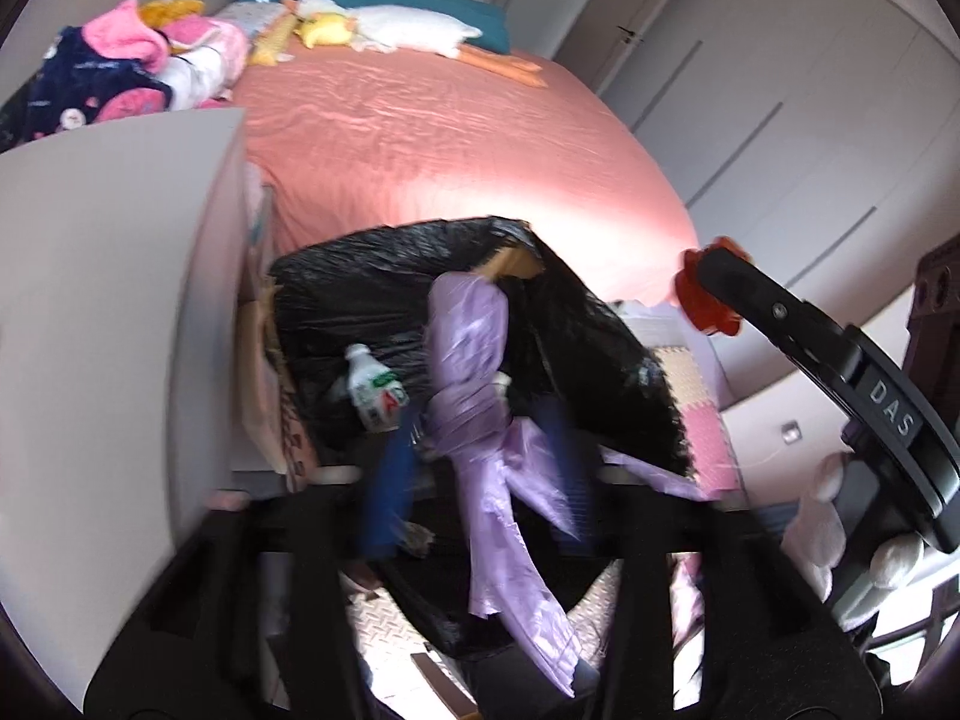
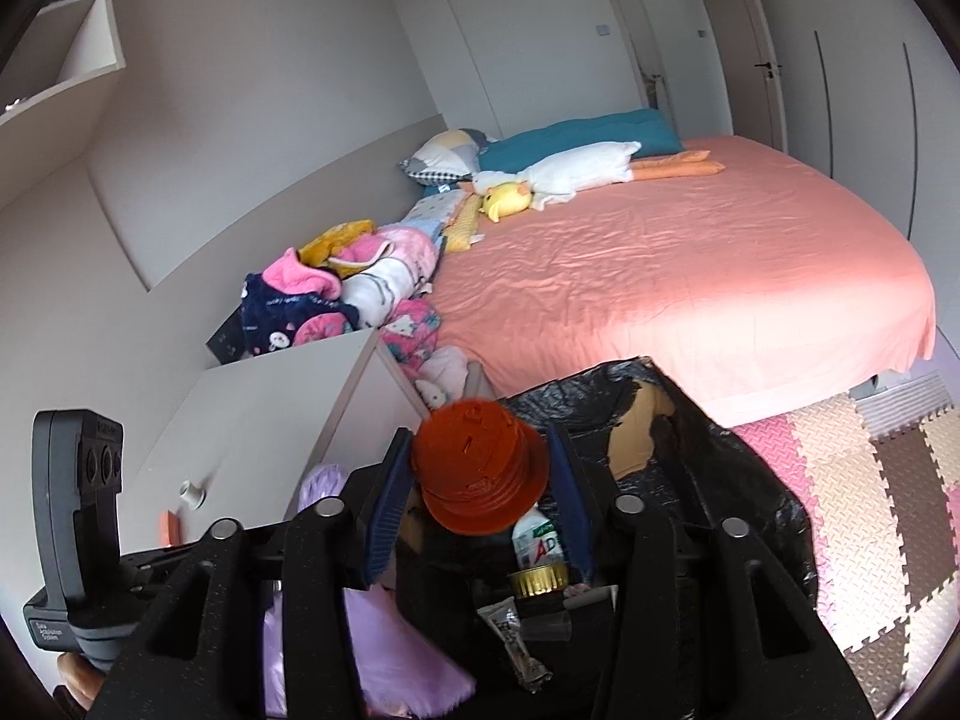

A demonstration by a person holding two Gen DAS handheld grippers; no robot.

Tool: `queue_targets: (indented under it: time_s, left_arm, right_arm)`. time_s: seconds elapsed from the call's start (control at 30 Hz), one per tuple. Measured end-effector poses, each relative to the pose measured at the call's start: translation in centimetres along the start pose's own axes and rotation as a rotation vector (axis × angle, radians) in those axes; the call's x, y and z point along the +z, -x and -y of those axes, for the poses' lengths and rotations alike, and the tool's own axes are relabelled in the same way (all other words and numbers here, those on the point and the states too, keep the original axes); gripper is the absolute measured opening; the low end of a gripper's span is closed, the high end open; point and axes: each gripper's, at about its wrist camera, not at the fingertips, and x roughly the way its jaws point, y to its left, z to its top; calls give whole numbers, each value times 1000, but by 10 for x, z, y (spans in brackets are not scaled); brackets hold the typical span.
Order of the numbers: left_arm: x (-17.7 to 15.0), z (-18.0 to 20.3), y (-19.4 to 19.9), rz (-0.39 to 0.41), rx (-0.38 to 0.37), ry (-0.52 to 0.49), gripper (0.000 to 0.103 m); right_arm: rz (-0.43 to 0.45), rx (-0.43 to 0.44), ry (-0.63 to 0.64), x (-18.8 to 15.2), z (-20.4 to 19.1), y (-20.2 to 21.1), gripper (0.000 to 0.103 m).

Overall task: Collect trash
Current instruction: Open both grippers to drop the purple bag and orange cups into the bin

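Orange ribbed cup (image 2: 480, 468), light and stiff, sits mid-frame between the right tool's (image 2: 477, 501) half-open pads over the black bin bag (image 2: 738, 480); grip its ribbed wall. Left tool (image 1: 474, 480) gapes around limp lilac bag (image 1: 474, 360).

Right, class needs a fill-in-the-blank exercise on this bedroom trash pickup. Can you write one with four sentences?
1. The right gripper has an ____ ribbed cup between its fingers.
2. The cardboard box is lined with a ____ bag.
3. The bed has a ____ sheet.
4. A ____ plastic bag hangs in front of the left gripper.

Missing words: orange; black; pink; purple
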Motion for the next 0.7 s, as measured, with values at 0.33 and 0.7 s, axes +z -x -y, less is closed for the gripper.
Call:
queue_targets:
  time_s: [0.33,0.7]
  left_arm:
    - [4,-4,-7,0,-22,51,97]
    - [-3,-10,5,22,-3,47,97]
  right_arm:
    - [20,-44,-32,3,14,2,83]
    - [-1,-7,-1,-2,-7,-3,83]
